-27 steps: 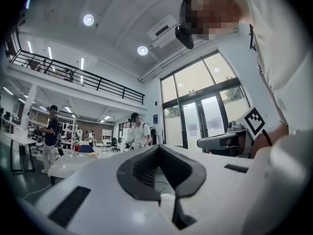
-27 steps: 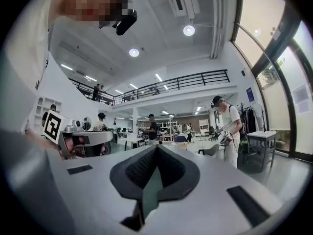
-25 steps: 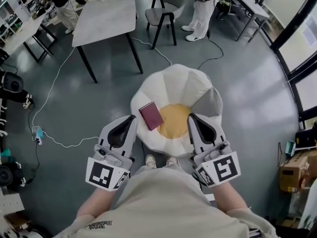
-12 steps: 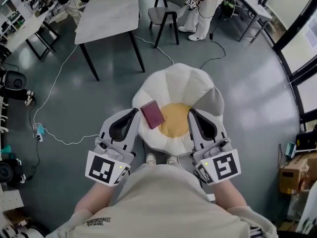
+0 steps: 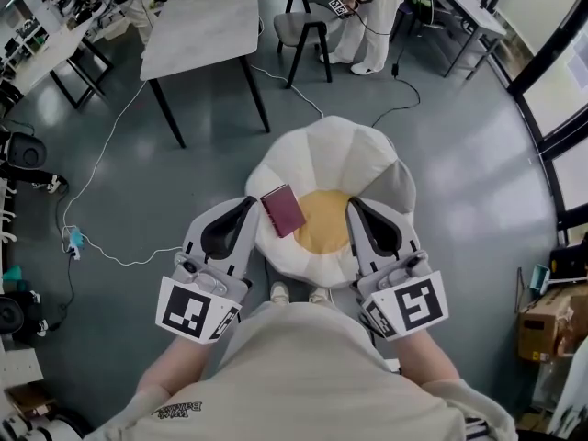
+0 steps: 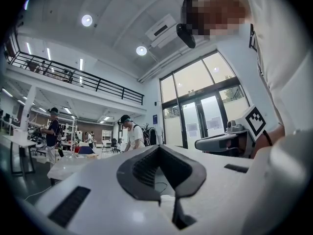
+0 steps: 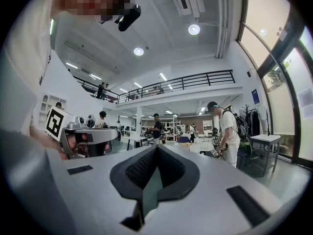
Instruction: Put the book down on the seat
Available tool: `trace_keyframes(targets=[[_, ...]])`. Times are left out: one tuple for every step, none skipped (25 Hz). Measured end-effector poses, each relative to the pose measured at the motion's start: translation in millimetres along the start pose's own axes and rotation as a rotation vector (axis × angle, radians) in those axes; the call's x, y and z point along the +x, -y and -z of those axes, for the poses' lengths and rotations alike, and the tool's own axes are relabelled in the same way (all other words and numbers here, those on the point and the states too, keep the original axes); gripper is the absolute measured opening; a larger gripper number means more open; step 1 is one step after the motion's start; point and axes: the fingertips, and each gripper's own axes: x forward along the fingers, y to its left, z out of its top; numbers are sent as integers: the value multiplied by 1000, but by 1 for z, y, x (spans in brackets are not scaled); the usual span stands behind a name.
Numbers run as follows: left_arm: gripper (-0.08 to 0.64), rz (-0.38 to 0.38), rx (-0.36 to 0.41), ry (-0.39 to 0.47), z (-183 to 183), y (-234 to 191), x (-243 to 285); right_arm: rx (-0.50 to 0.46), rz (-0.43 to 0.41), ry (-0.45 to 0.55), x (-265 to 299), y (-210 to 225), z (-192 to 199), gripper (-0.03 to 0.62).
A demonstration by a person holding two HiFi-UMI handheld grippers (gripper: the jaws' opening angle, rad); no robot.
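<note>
One book point(image 5: 283, 210) is the star here, and it is down on the seat point(image 5: 322, 150). It has a dark maroon cover, closed and plain, a neat rectangle lying flat and turned on a diagonal. It sits left of centre in the head view, mostly on a white petal of the flower-shaped cushion, with its right corner reaching onto the yellow middle.

Both tools hover at the near edge of the seat. The left gripper point(image 5: 248, 202) has its tip just beside the book's left corner in the picture. Whether it touches the book, I cannot tell from above. Its own view shows the left gripper point(image 6: 159, 148) with jaws pressed together and nothing caught between them. The right gripper point(image 5: 353, 205) sits lower right of the yellow middle, well apart from the book. Its own view shows the right gripper point(image 7: 156, 148) with jaws pressed together and nothing in them either.

Against a second ago, very little has changed up front. The book lies in the same spot at the same slant, and both grippers keep their places either side of it, jaws as before. The movement is all at the top of the frame, past the grey table point(image 5: 202, 30) and the chair point(image 5: 303, 28). There the person in white trousers point(image 5: 372, 26) has shifted stance.
</note>
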Motion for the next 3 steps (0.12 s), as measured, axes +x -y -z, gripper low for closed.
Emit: trace_keyframes(targets=[[5, -1, -1, 3, -1, 1, -1, 2, 0, -1, 0, 0, 1, -2], [5, -2, -4, 6, -1, 1, -1, 3, 0, -1, -1, -1, 2, -2], [5, -3, -6, 9, -2, 1, -2, 5, 0, -2, -1, -2, 3, -2]])
